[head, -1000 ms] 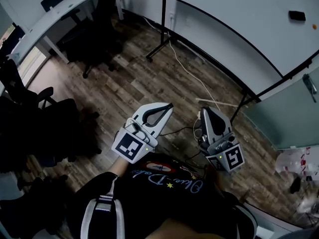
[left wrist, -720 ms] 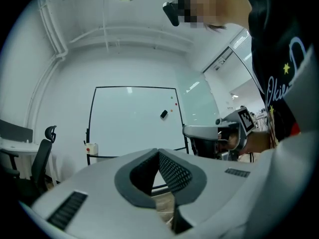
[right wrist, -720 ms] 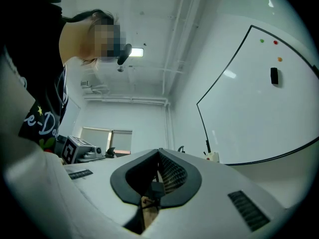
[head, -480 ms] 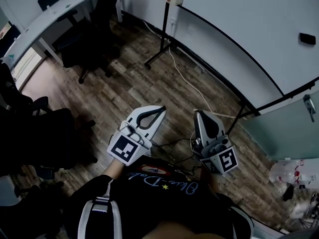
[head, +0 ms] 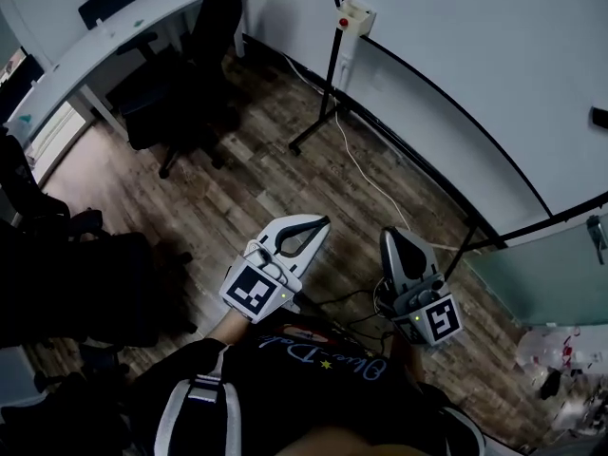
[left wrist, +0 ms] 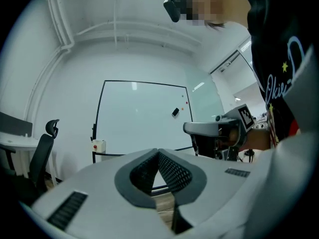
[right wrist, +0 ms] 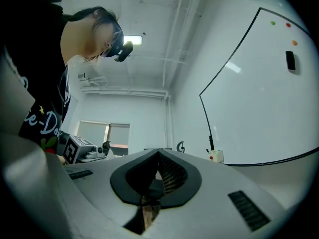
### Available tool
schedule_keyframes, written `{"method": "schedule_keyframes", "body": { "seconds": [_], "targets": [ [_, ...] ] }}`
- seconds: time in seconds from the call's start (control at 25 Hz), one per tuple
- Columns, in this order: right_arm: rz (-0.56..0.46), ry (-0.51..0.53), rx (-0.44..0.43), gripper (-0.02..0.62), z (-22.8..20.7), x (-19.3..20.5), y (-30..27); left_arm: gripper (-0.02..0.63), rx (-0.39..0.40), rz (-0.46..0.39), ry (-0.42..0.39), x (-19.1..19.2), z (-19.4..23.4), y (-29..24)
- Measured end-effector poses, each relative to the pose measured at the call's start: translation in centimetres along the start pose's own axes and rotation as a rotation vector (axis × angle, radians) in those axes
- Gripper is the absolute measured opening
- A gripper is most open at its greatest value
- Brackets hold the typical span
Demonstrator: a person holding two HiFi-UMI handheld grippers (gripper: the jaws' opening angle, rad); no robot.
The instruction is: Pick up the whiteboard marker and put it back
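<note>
No whiteboard marker shows in any view. The whiteboard [head: 494, 84] stands at the upper right of the head view, with a black eraser [head: 600, 117] at its right edge. The board [left wrist: 144, 118] and the eraser [left wrist: 175, 112] show again in the left gripper view, and the board [right wrist: 264, 108] with its eraser [right wrist: 290, 60] in the right gripper view. My left gripper [head: 318, 221] and right gripper [head: 391, 234] hang close to my body over the wooden floor. Both are shut, tips meeting, nothing between them, well short of the board.
A white box with a red button [head: 356, 14] hangs on the board's black stand [head: 318, 126]. A white cable [head: 366, 174] trails across the floor. Black office chairs [head: 180, 74] and a white desk [head: 95, 36] stand at the left. Plastic bags [head: 560, 350] lie at the lower right.
The head view has swung, so the whiteboard and its eraser have slid toward the right edge. Both grippers stay shut, close together and near my body.
</note>
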State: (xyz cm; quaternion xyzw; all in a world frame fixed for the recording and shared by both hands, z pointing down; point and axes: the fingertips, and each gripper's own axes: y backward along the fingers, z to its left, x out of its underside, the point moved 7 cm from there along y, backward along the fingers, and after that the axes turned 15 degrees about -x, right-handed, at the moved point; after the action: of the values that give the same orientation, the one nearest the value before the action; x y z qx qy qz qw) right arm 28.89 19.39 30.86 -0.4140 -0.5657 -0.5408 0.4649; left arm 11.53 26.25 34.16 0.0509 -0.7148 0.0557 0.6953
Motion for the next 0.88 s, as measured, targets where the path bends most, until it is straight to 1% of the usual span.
{"method": "schedule_keyframes", "body": {
  "seconds": [0.16,0.32,0.52,0.64,0.72,0.8,0.88],
  "targets": [
    [0.013,0.021,0.055,0.038,0.0,0.2,-1.9,-0.008,0.034,-0.031,0.005,-0.2,2.8,-0.4],
    [0.027,0.033,0.100,0.038,-0.9,-0.1,-3.8,-0.008,0.050,-0.070,0.020,-1.0,5.2,-1.1],
    [0.062,0.065,0.084,0.038,0.1,0.1,-6.8,-0.008,0.055,-0.073,0.037,0.1,7.4,0.1],
    [0.090,0.074,0.074,0.038,-0.3,0.1,-8.1,-0.008,0.049,-0.076,0.062,0.5,8.1,0.3],
    [0.099,0.073,0.067,0.038,-0.7,-0.1,-8.6,-0.008,0.050,-0.060,0.079,0.7,8.6,-0.1],
    [0.096,0.072,0.065,0.038,-1.0,-0.3,-9.0,-0.008,0.055,-0.049,0.072,0.8,9.2,-0.7],
    [0.097,0.073,0.075,0.038,-1.4,-0.3,-9.1,-0.008,0.059,-0.057,0.059,0.7,9.6,-1.3]
  ]
}}
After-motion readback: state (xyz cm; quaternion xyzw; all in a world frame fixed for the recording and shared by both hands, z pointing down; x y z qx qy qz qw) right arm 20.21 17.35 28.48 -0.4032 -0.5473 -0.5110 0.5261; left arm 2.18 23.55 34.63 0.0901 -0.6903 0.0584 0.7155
